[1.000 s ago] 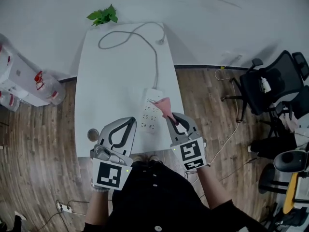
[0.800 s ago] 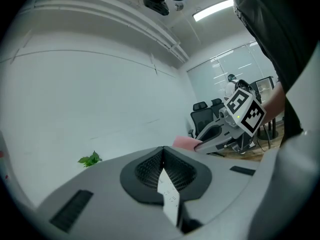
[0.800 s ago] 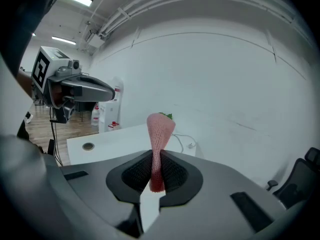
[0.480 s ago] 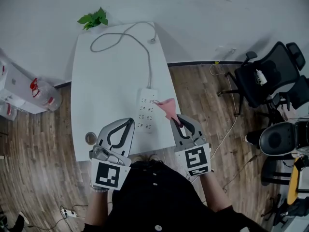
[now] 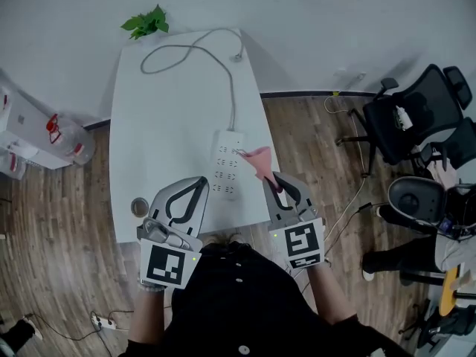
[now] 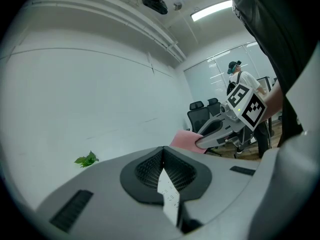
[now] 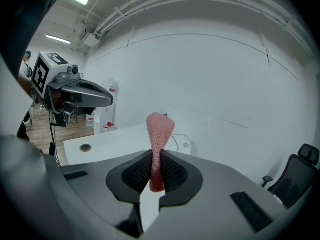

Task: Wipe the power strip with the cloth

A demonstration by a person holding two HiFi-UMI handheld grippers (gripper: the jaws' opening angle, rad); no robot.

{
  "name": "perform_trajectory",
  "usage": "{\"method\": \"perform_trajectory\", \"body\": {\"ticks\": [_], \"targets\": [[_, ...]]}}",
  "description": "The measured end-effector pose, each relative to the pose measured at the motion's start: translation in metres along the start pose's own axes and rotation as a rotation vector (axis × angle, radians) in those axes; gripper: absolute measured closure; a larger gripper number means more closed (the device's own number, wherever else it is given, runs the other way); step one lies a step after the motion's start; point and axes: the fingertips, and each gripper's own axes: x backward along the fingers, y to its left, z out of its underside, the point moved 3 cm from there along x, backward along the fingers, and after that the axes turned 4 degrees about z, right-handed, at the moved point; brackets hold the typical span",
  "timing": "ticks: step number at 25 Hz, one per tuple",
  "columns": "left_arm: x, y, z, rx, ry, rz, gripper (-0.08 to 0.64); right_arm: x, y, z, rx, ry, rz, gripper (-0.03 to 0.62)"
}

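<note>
because wiping needs a free end, my right claw (image 5: 269,180) is clamped on the tail of the pink cloth (image 5: 256,159), whose fan pokes out over the right edge of the power strip (image 5: 226,166) on the table (image 5: 160,110); my left claw (image 5: 199,183) hovers nearby, closed on nothing.

White table (image 5: 165,121) on wood floor (image 5: 59,214), black office chair (image 5: 413,129) beside white wall (image 5: 312,28).

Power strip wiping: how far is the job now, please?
Done: the cloth is picked up, the right gripper shut on it. In hand: the cloth is at the right edge of the power strip on the table; contact cannot be told. To do: the wiping itself. The left gripper is shut, empty, near the strip.
</note>
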Motion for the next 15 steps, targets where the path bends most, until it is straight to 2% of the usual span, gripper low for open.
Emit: {"method": "perform_trajectory", "body": {"ticks": [15], "targets": [[0.0011, 0.0036, 0.0043, 0.01, 0.018, -0.004, 0.546, -0.004, 0.0044, -0.0031, 0.004, 0.003, -0.012, 0.532]]}}
